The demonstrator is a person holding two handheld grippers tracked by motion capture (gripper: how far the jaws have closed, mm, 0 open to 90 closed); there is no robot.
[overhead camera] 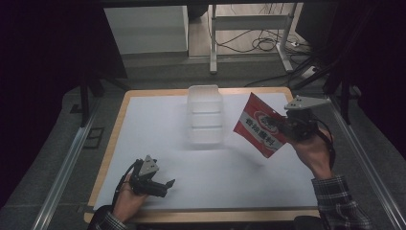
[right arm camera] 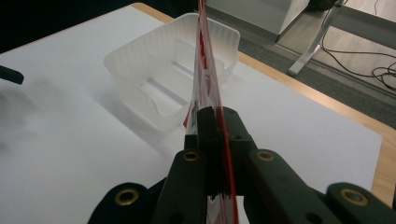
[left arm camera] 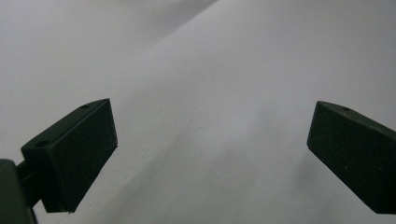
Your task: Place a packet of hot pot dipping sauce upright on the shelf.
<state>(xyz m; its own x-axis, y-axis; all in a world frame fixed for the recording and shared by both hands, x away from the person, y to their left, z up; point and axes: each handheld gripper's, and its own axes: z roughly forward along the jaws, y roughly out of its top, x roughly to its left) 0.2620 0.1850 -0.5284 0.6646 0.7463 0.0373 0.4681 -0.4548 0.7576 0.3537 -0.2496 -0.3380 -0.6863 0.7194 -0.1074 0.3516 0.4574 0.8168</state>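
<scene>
Red-and-white snack packet (overhead camera: 261, 127) hangs in the air above the right part of the white table (overhead camera: 158, 139) in the high view, pinched at its right edge by the right gripper (overhead camera: 286, 125), whose jaws are clamped flat on the foil. The packet tilts, its top corner up and away, and it sits just to the right of the translucent plastic container (overhead camera: 206, 115), which stands open and empty near the far middle of the table. The left gripper (overhead camera: 165, 184) rests low at the near left of the table, in the person's left hand (overhead camera: 127, 199), well apart from both packet and container.

From the left gripper view, the two black jaws stand wide apart with nothing between them, only bare white table (left arm camera: 210, 93) beyond; this tool is released and idle.

From the right gripper view, the jaws are pressed together on the packet (right arm camera: 205, 56), seen edge-on as a thin red-and-white strip rising straight ahead. Beyond it lies the container (right arm camera: 140, 65), its open mouth facing up, with the packet's edge lined up roughly over its right half.

By my reading, the step in hand is carrying the packet toward the container. The next move calls for bringing the packet over the opening, lowering it so its bottom edge clears the rim, and only then letting the jaws part. The container is light, so a nudge against its wall could shift it.
</scene>
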